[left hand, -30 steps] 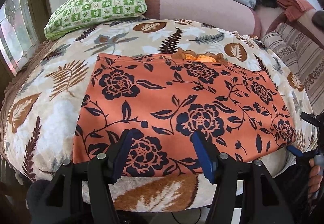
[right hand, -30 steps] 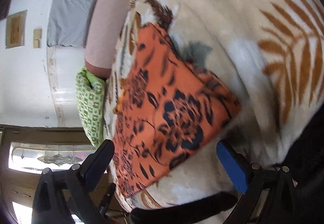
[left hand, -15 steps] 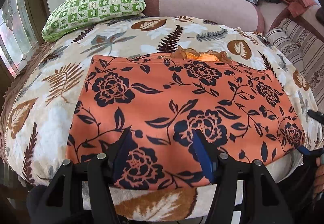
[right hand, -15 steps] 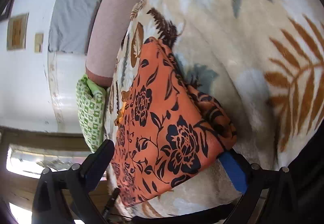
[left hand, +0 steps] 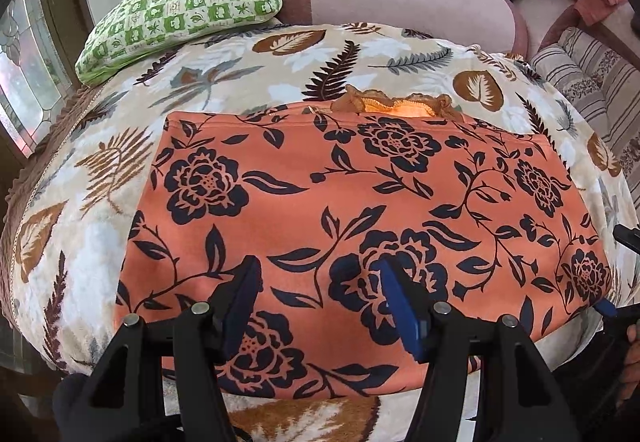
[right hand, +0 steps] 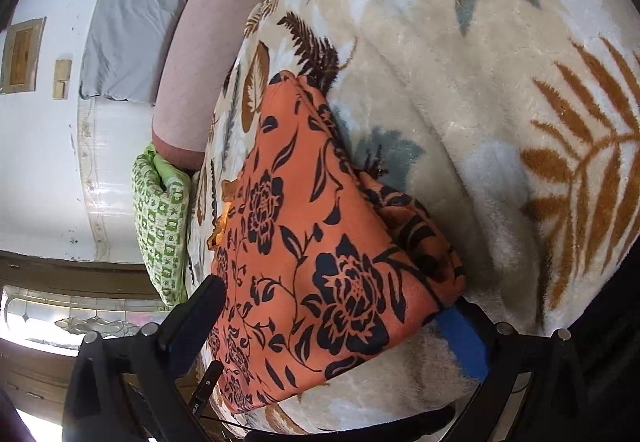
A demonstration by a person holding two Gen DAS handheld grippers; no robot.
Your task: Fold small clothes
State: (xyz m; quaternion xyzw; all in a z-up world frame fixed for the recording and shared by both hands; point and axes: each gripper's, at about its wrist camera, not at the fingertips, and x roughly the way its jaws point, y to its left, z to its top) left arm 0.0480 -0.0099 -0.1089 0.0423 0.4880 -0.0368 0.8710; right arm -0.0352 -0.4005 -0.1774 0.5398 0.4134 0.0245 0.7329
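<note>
Right wrist view: the right gripper [right hand: 336, 322] is closing in, fingers spread around the cloth's [left hand: 352, 218] corner (not pinching yet). Left gripper [left hand: 320, 306] is hovering spread over its near edge on the bed [left hand: 80, 242].

My claw [right hand: 336, 326] gapes wide around the corner of the orange cloth [right hand: 312, 262], its blue finger [right hand: 464, 338] slipped under the corner. The cloth lies on the leaf-print blanket [right hand: 460, 82] at the bed's near edge; a green pillow [right hand: 160, 222] sits beyond.
</note>
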